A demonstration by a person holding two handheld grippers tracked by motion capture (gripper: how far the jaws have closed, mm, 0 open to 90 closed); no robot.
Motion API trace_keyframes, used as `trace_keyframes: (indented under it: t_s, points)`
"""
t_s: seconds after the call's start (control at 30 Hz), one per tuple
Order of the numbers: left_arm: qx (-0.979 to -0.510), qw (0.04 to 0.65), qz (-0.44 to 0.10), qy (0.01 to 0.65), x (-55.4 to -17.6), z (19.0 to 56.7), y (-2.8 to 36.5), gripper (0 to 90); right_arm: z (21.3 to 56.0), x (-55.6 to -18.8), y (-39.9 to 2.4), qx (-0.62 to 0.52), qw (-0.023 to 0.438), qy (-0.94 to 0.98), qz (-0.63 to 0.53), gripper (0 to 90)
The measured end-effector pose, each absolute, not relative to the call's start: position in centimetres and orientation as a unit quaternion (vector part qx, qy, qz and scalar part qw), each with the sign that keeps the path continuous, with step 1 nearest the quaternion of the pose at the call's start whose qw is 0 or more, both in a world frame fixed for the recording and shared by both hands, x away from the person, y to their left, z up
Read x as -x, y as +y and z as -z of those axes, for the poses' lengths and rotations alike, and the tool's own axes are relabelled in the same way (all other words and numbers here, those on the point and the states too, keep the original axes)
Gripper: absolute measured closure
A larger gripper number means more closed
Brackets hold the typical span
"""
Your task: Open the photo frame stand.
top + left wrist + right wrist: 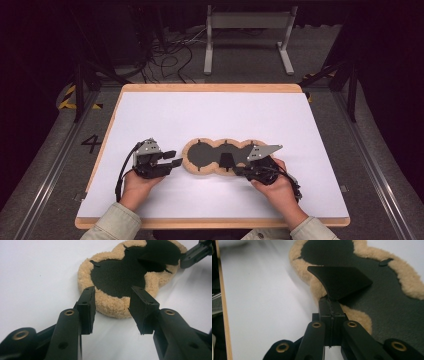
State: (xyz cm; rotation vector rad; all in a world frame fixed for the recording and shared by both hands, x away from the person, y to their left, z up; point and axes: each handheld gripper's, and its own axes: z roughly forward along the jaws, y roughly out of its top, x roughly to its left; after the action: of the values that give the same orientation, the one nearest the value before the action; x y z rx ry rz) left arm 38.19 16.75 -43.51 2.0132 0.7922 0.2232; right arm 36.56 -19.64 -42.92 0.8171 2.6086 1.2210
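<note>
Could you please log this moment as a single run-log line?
left gripper: open, at fleece pad edge | right gripper: shut on black flap, lifted off pad | table: white

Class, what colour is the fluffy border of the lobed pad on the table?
Tan; the fleecy border shows best in the left gripper view.

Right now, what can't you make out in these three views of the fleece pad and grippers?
- Right gripper view: the fleece pad runs off the right edge.
- Right gripper view: the black flap held in the right gripper; its root is hidden by the shut jaws.
- High view: the right gripper's grey plate covers the pad's right lobe.
- Left gripper view: the left gripper hides part of the pad's near rim.
</note>
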Motion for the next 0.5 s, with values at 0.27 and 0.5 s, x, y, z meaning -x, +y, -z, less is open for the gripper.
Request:
trace_keyframes:
  t_s: [0.27, 0.5]
  points:
    - [-0.824, 0.458, -0.08, 0.325, -38.3, 43.7, 16.7, 52.1, 41.8, -37.1, -19.7, -0.276, 0.091, 0.86, -0.42, 90.0]
    - [-0.827, 0.452, -0.074, 0.327, -38.4, 43.8, 16.6, 49.5, 41.7, -37.0, -19.8, -0.276, 0.084, 0.864, -0.412, 90.0]
